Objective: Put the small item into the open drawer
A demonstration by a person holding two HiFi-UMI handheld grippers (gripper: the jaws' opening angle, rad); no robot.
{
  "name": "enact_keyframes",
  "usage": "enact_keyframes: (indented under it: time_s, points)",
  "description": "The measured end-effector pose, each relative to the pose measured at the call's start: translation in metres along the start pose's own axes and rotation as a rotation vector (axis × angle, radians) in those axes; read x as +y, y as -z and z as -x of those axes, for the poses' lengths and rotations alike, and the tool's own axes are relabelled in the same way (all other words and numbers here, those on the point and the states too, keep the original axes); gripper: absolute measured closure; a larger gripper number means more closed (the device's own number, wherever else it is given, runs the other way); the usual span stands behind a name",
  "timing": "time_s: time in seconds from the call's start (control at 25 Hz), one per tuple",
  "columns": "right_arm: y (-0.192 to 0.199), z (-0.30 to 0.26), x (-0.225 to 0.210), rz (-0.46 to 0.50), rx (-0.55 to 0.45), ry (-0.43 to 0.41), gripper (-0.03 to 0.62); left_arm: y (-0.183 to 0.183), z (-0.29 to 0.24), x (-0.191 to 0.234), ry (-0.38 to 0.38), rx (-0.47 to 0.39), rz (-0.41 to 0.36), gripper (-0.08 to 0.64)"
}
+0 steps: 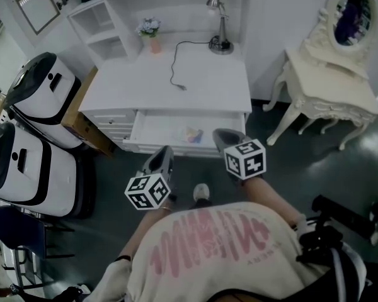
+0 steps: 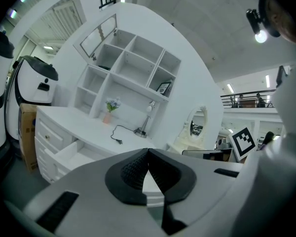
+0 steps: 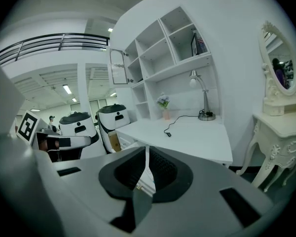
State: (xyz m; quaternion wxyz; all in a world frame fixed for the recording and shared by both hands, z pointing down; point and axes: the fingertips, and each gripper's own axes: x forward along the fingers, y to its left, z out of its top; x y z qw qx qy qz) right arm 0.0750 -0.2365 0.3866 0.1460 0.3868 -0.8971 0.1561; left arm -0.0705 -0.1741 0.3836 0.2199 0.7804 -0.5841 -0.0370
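The only print I can see is the pink lettering on the cream sweatshirt [image 1: 208,244], and it is too distorted to read. The cubes on the tools carry black-and-white square markers.

The small pastel multicoloured item [image 1: 191,134] lies inside the open white drawer [image 1: 157,128], in its right half.

The left tool [image 1: 163,151] has its jaws pressed together with nothing between them, and it hangs just before the drawer's front edge. The right tool [image 1: 223,137] is likewise closed and empty. Its tip is at the drawer's front edge, just right of the item.

In front of the drawer is open dark floor. To its left, a brown cardboard box [image 1: 82,128] and two rounded white-and-black machines [image 1: 41,99] crowd close. To its right, an ornate cream dressing table [image 1: 331,87] stands apart across a strip of floor. Behind the drawer, the white desk [image 1: 208,87] carries a black cable [image 1: 174,65] and a silver lamp [image 1: 219,24].
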Motion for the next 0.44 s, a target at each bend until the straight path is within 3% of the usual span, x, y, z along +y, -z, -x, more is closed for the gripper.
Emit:
enact_keyframes:
  time_s: [0.44]
  points:
    - [0.020, 0.021, -0.001, -0.037, 0.013, 0.008, 0.552, 0.020, 0.013, -0.016, 0.012, 0.025, -0.001, 0.531]
